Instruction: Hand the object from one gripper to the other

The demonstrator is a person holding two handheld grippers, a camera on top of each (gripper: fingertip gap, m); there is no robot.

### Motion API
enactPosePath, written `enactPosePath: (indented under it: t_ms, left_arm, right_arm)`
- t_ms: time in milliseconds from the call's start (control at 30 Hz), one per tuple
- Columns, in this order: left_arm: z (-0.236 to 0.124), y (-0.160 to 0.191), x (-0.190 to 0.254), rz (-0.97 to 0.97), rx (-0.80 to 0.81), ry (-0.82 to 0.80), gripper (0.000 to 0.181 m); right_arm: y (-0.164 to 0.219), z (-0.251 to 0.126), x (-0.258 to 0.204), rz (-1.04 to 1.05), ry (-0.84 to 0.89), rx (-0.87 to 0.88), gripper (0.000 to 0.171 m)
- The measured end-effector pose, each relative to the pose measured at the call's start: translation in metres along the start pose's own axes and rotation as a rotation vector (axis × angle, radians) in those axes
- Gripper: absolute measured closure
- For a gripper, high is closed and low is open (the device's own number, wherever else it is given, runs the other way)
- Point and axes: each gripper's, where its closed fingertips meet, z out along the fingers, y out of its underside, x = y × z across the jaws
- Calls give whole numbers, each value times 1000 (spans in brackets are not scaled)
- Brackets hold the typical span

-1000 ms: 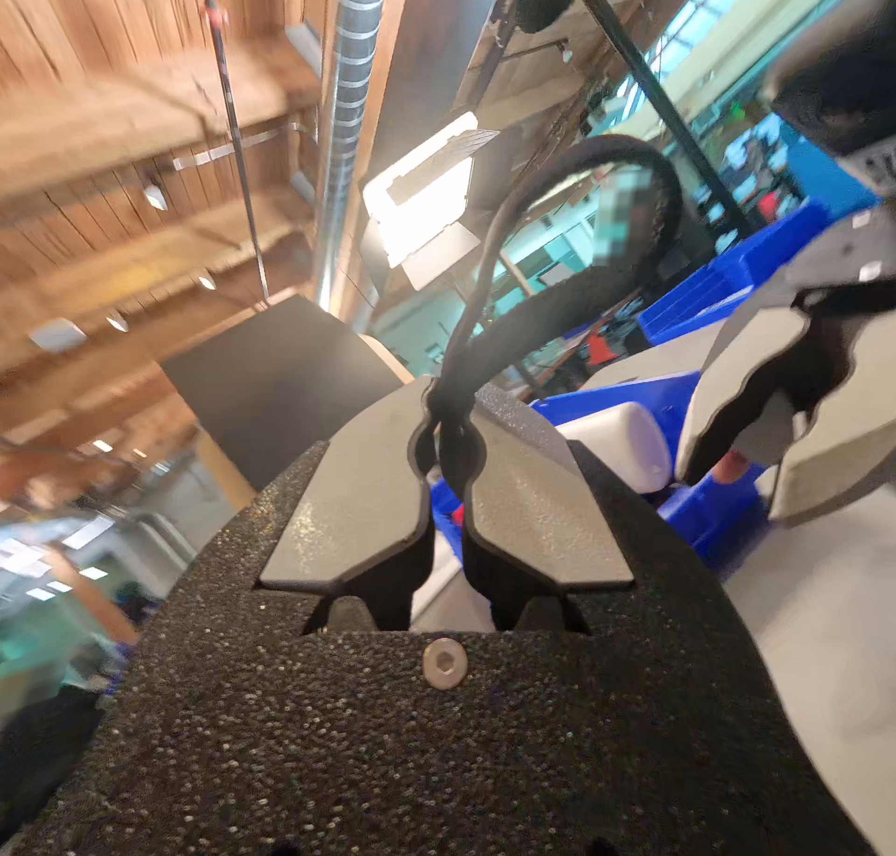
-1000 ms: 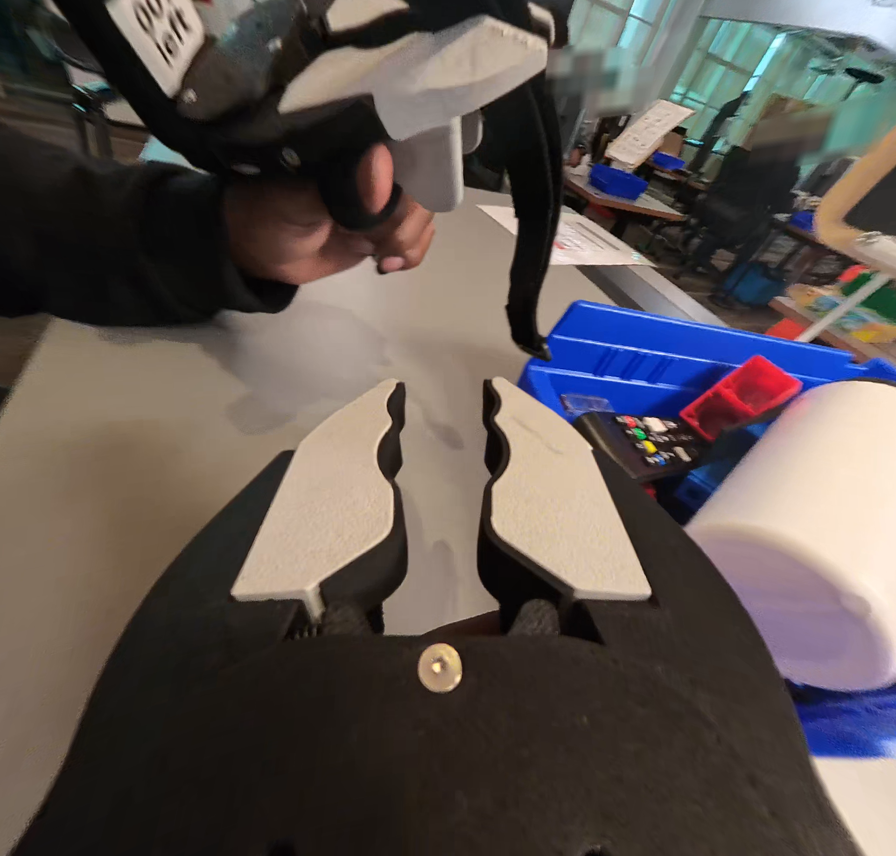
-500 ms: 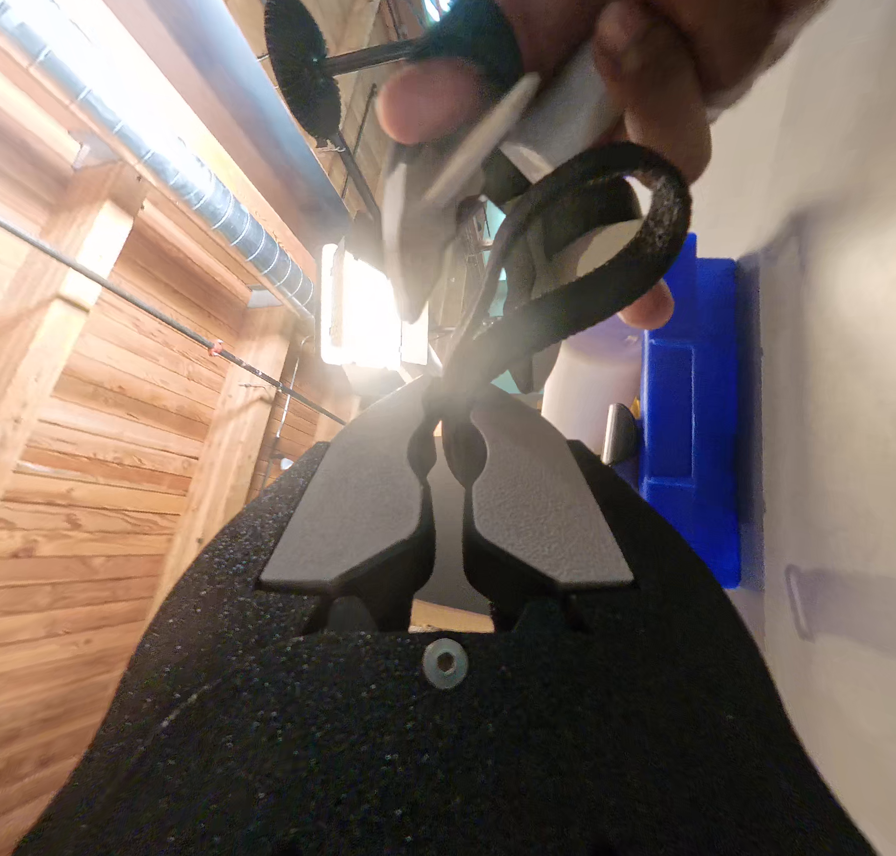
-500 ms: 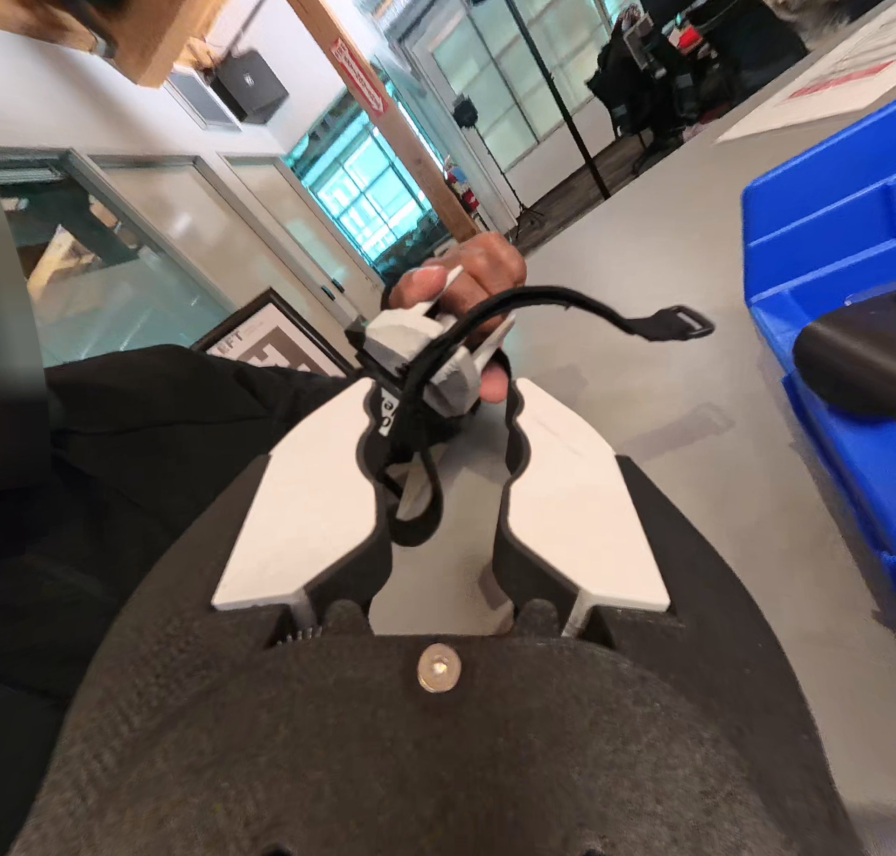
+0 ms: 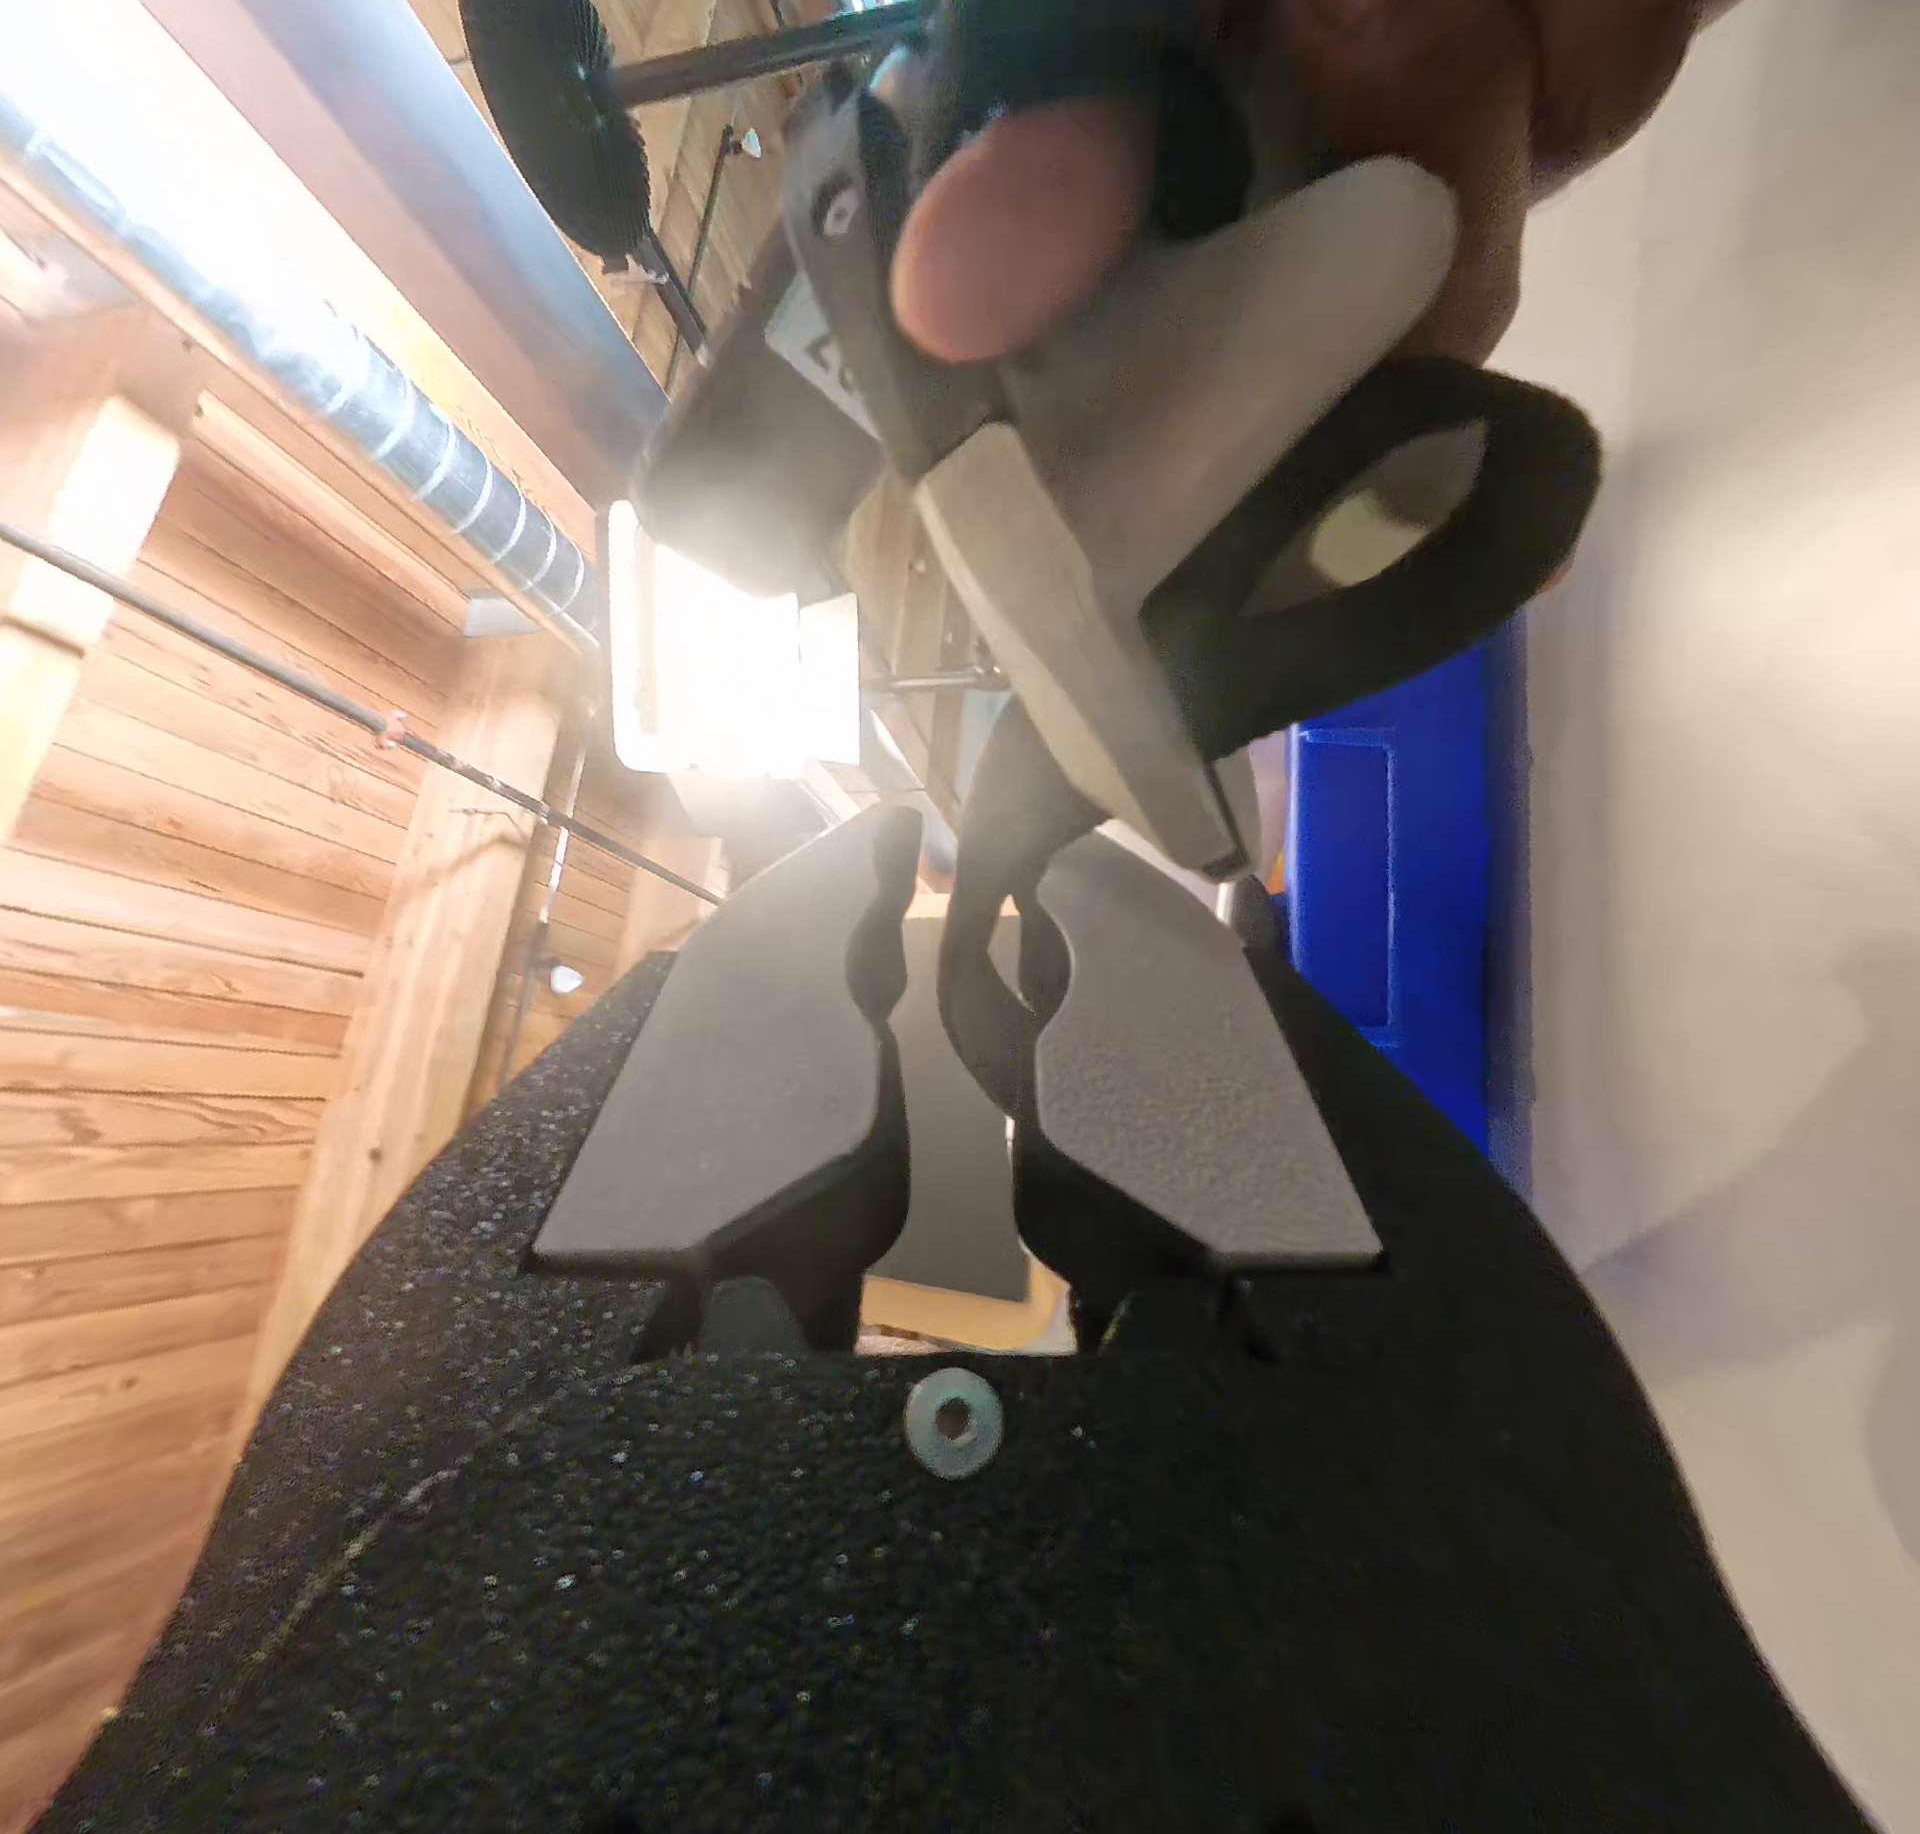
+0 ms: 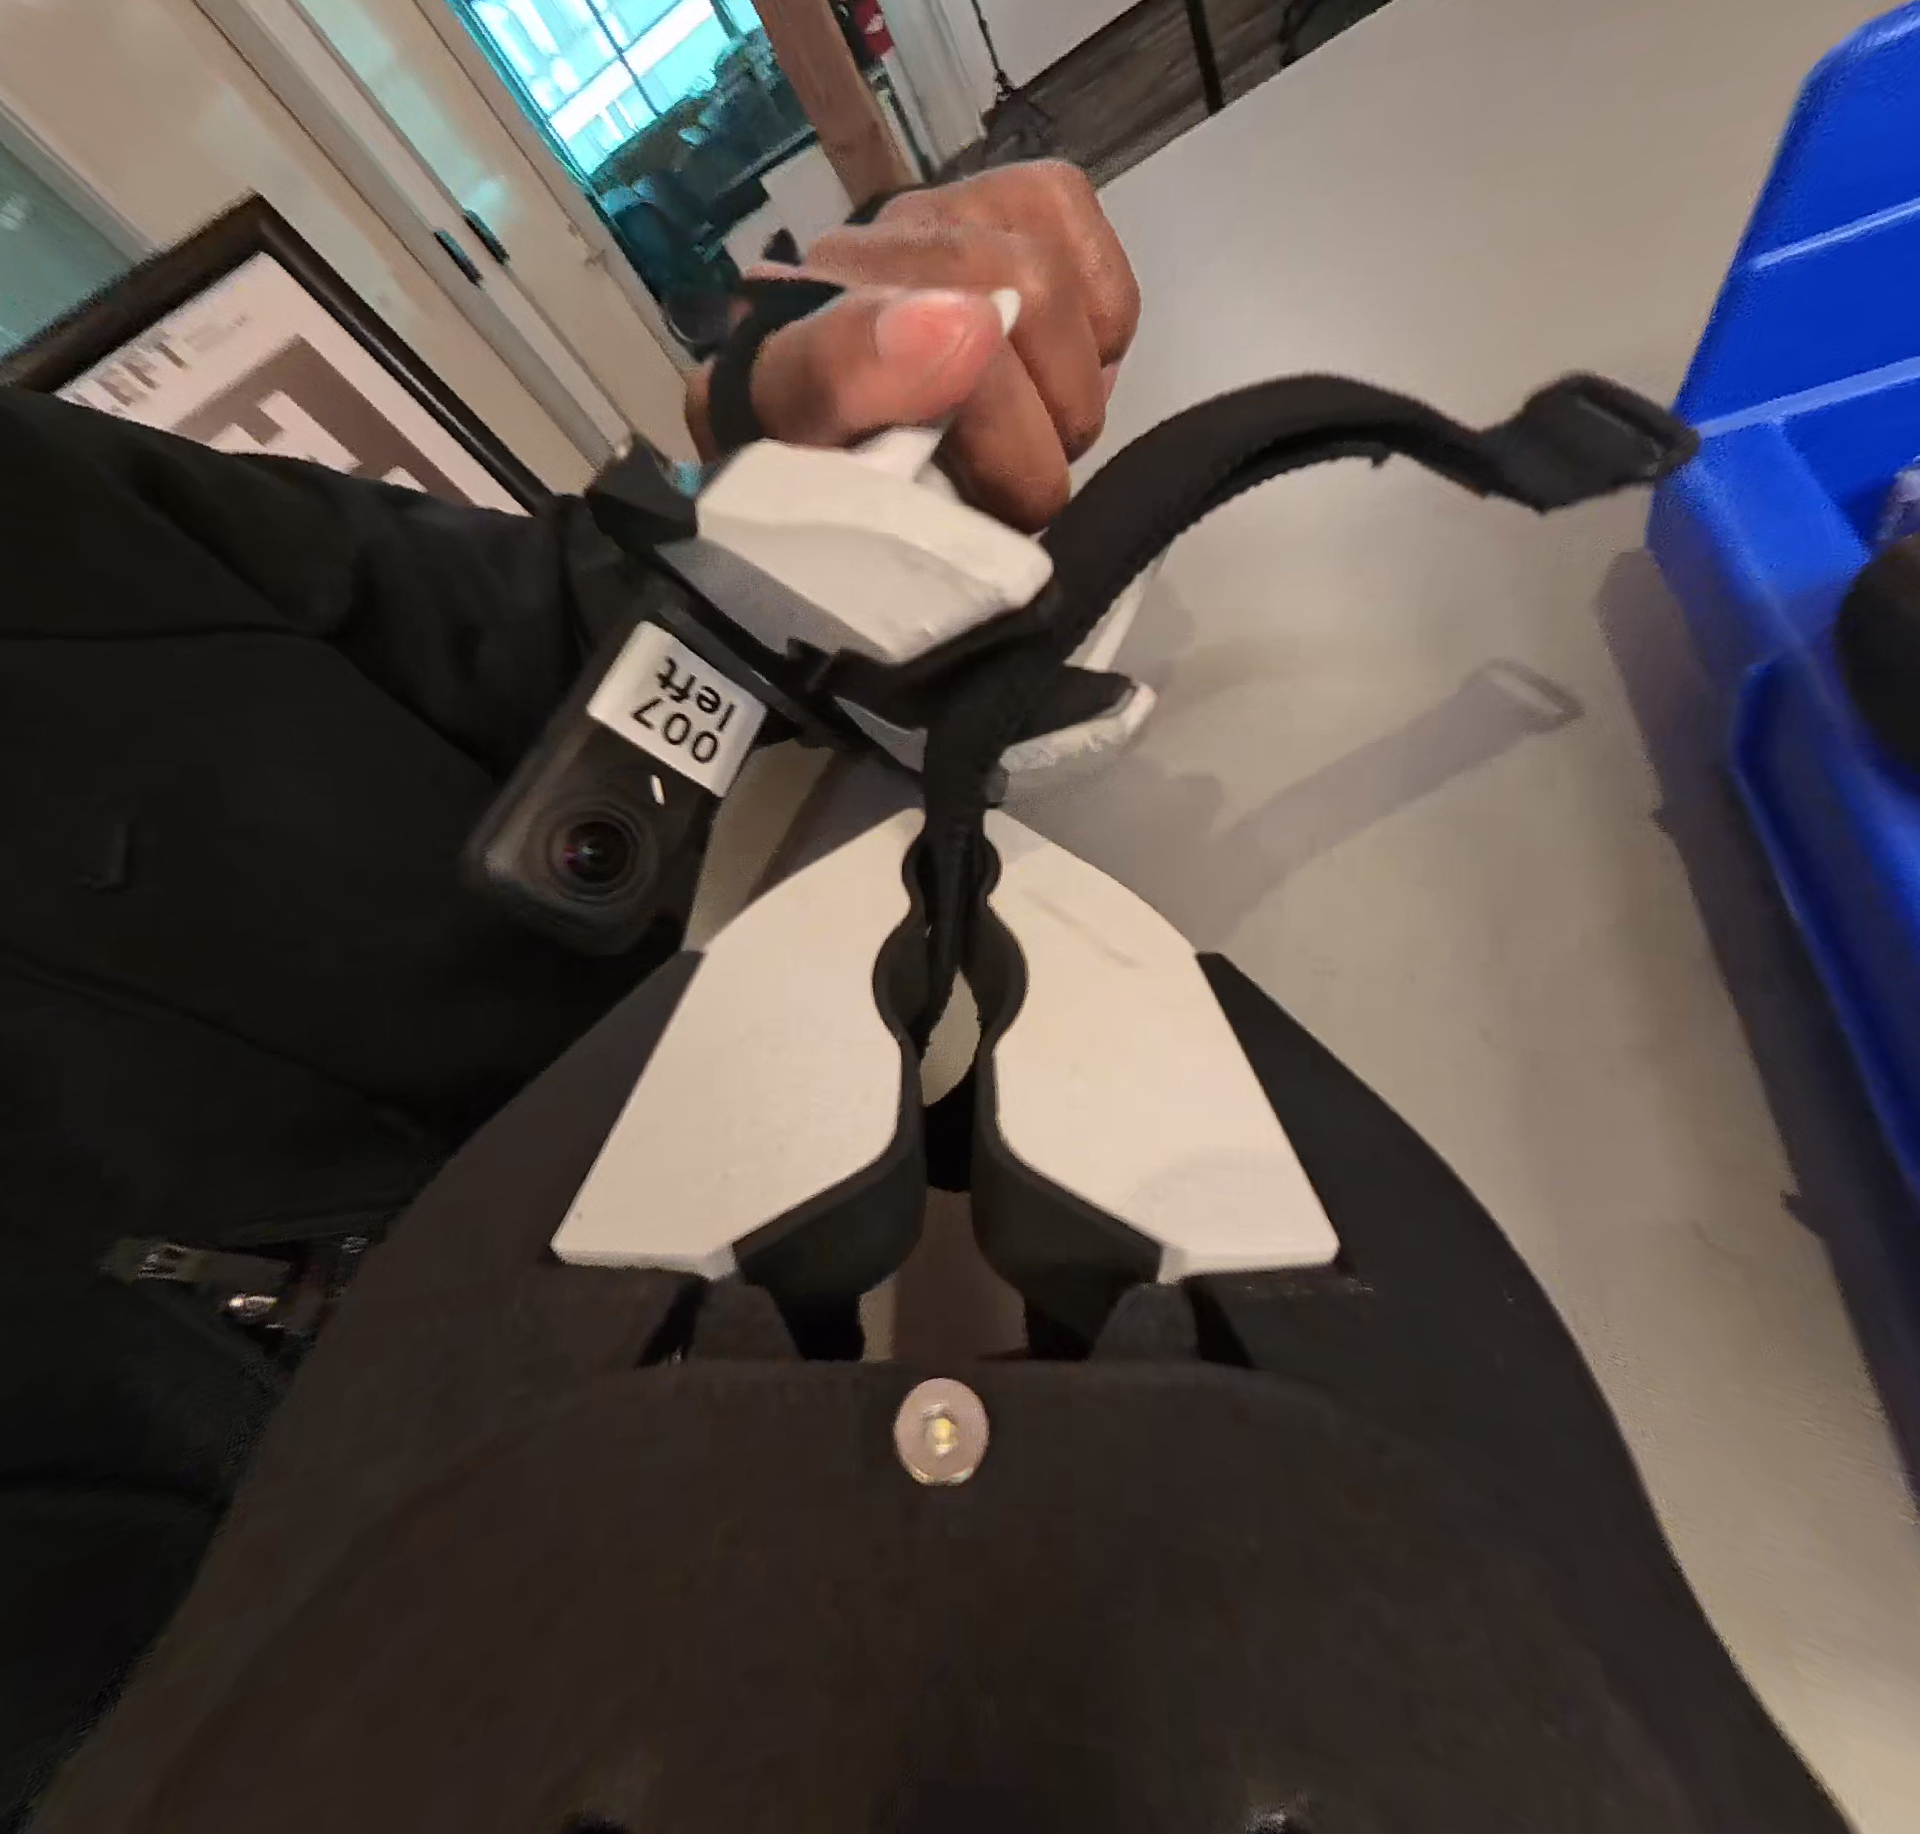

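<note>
A black fabric strap (image 6: pixel 1299 434) with a buckle end runs between both grippers above the grey table (image 6: pixel 1455 1005). My right gripper (image 6: pixel 951 839) is shut on the strap, which is pinched between its white fingertips. My left gripper (image 5: pixel 987 839) has its jaws apart, and the strap (image 5: pixel 1527 537) passes loosely through the gap, resting against the right-hand finger. The left gripper also shows in the right wrist view (image 6: pixel 997 662), straddling the strap just beyond my right fingertips. The right gripper shows in the left wrist view (image 5: pixel 1210 839), tips down, right at my left fingertips.
A blue plastic bin (image 6: pixel 1818 537) stands on the table to the right, close to the strap's buckle end. The person's hand (image 6: pixel 935 330) and black sleeve fill the left side. A bright lamp (image 5: pixel 717 662) glares behind the left gripper.
The right gripper moved in and shut on the strap. The left gripper's jaws, shut on the strap before, have opened.
</note>
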Motion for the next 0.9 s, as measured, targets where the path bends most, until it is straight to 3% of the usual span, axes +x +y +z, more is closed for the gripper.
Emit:
enactPosePath:
  t_ms: [67,167,300,433,567,700,767,900]
  left_arm:
    - [2,7,-2,-108,-27,2,157]
    - [6,25,-9,-437,-72,34,139]
    - [4,51,-18,-663,-123,23,143]
    - [5,65,-13,-1013,-137,108,142]
    - [4,31,4,-1569,39,454,135]
    - [-2,4,-5,-2073,268,713,122]
    - [-2,-2,-7,-2181,326,760,121]
    - [-3,-15,-5,-2220,355,828,123]
  right_arm:
    - [-1,-2,6,-42,52,-4,170]
    - [-6,-10,17,-134,148,12,169]
    - [-19,-25,32,-267,294,50,170]
    - [-34,-40,39,-392,410,117,169]
    - [-45,-48,37,-437,441,176,170]
    - [-34,-37,30,-482,384,123,170]
    - [-24,-29,25,-515,348,74,170]
    - [-8,-14,17,-626,310,-7,169]
